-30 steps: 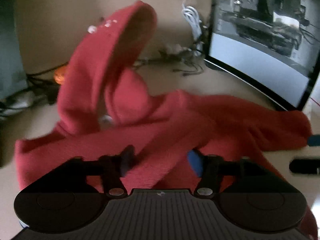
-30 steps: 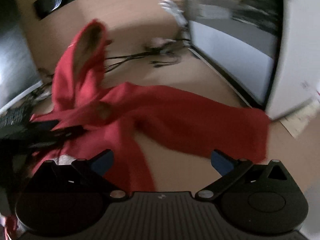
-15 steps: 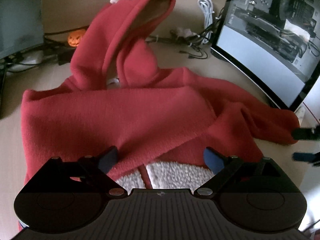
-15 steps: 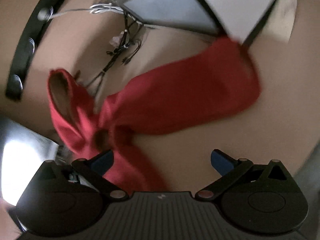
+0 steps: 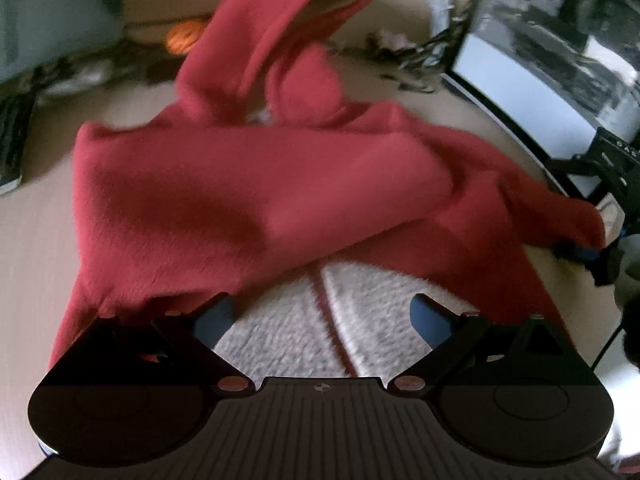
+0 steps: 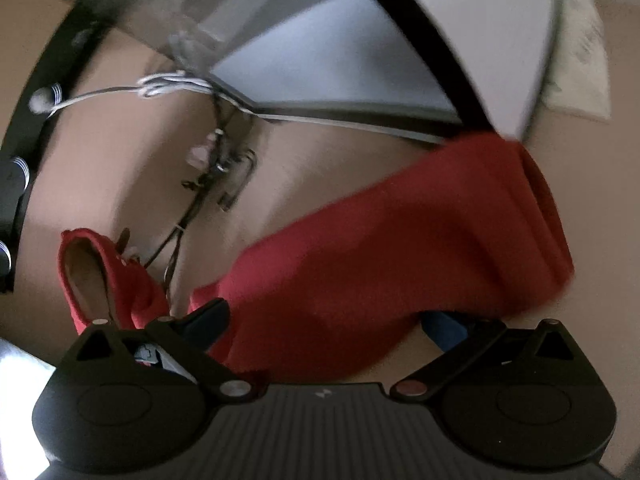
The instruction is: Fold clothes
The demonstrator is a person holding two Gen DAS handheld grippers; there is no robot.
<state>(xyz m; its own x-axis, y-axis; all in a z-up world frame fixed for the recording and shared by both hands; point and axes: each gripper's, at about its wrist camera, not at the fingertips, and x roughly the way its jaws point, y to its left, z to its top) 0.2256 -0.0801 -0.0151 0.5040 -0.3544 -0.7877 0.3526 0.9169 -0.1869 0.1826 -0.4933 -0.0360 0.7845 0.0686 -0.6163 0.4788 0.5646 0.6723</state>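
Left wrist view shows one red hooded garment point(image 5: 256, 192) spread on a tan tabletop point(image 5: 36, 248), its single hood point(image 5: 288, 32) propped up at the far end and one sleeve folded across the chest. One pale fleecy panel point(image 5: 320, 320), split by a red seam, shows at the near end, directly between and below the left gripper point(image 5: 322, 316), whose two fingers stand wide apart; its jaws have just been opening and nothing is pinched between them. One orange pumpkin-like trinket point(image 5: 184, 36) sits beyond the hood, and one curved monitor point(image 5: 552, 80) stands on the right beside a tangle of cables point(image 5: 408, 52). At the far right edge the other gripper appears at the tip of the outstretched second sleeve point(image 5: 552, 216). In the right wrist view, heavily blurred, that sleeve point(image 6: 400, 248) lies slantwise across the table and runs between the two spread fingers of the right gripper point(image 6: 332, 320); the blue pads do not press on the cloth, though whether they brush it cannot be told.
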